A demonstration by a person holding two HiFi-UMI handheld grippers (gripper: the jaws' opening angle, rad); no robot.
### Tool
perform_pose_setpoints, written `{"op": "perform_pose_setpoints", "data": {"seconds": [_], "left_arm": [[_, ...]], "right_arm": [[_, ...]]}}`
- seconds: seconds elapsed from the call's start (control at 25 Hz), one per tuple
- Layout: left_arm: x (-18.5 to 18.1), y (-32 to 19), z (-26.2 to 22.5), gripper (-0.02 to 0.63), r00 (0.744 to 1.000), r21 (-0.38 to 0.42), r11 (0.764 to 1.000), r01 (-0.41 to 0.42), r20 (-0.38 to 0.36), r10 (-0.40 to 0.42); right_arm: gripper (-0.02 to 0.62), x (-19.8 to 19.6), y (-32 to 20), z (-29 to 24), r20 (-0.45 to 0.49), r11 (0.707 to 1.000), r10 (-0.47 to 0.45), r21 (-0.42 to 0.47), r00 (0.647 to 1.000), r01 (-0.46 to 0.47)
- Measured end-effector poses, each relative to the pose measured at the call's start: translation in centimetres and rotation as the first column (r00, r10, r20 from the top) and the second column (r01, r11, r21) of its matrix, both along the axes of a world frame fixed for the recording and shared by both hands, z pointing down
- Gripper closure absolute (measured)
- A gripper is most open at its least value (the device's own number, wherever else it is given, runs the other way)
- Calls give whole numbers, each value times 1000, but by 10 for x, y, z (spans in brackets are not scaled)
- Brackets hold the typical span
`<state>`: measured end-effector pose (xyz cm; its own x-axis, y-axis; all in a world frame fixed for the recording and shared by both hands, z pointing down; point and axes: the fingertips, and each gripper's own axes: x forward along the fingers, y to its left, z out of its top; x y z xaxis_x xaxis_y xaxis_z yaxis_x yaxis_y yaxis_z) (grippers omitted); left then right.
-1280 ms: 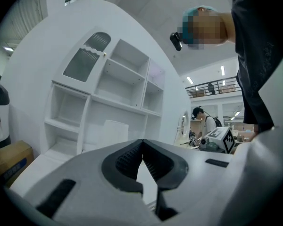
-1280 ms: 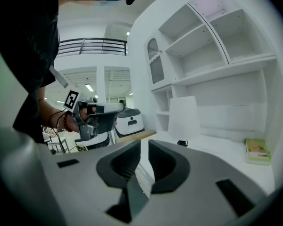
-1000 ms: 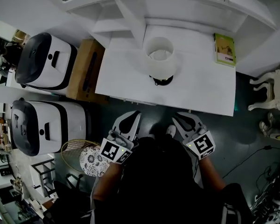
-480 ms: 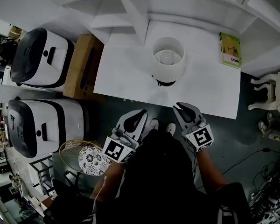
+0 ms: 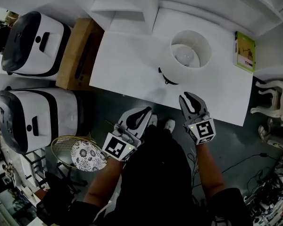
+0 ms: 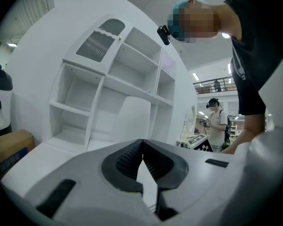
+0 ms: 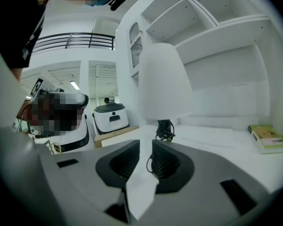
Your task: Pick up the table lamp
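The table lamp has a wide white shade (image 5: 186, 58) and a small black base (image 5: 167, 80) with a coiled cord, and it stands on the white table (image 5: 127, 65). My right gripper (image 5: 187, 96) is shut and empty at the table's front edge, just short of the lamp base. In the right gripper view the shade (image 7: 165, 86) and base (image 7: 165, 130) rise beyond the closed right gripper (image 7: 146, 147). My left gripper (image 5: 147, 110) is shut and empty, in front of the table and left of the lamp. The left gripper view shows the pale shade (image 6: 134, 121) past the left gripper (image 6: 142, 142).
A green book (image 5: 245, 51) lies at the table's right end. White shelves (image 5: 151, 4) rise behind the table. A cardboard box (image 5: 78, 55) and two white-and-black machines (image 5: 35, 36) stand to the left, a wire stool (image 5: 80, 153) near my left arm, a white chair (image 5: 273, 107) to the right.
Both grippers have moved forward and down toward the table, the right one reaching its front edge near the lamp base. The lamp now looks closer. Both stay shut.
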<state>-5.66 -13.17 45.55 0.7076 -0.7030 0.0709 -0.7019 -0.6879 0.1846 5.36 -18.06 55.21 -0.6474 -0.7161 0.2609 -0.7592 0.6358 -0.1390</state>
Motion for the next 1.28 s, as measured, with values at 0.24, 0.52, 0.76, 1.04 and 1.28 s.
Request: {"op": "perform_pose_setpoints", "data": {"seconds": [0.24, 0.52, 0.76, 1.04, 1.28], "left_arm": [[-6, -16, 26, 588, 999, 2, 999, 40, -9, -40], [0, -38, 65, 588, 998, 7, 999, 49, 40, -49], [6, -36, 87, 588, 998, -56, 997, 51, 43, -49], [0, -30, 93, 588, 997, -110, 991, 79, -17, -81], [3, -31, 88, 588, 998, -82, 995, 58, 5, -58]], "right_arm": [[531, 5, -29, 37, -34, 999, 36, 25, 999, -35], [531, 1, -51, 74, -39, 998, 53, 23, 998, -53], [511, -10, -66, 89, -59, 999, 35, 36, 998, -33], [469, -13, -82, 105, -83, 999, 31, 37, 996, -28], [448, -21, -97, 108, -88, 998, 27, 67, 996, -21]]}}
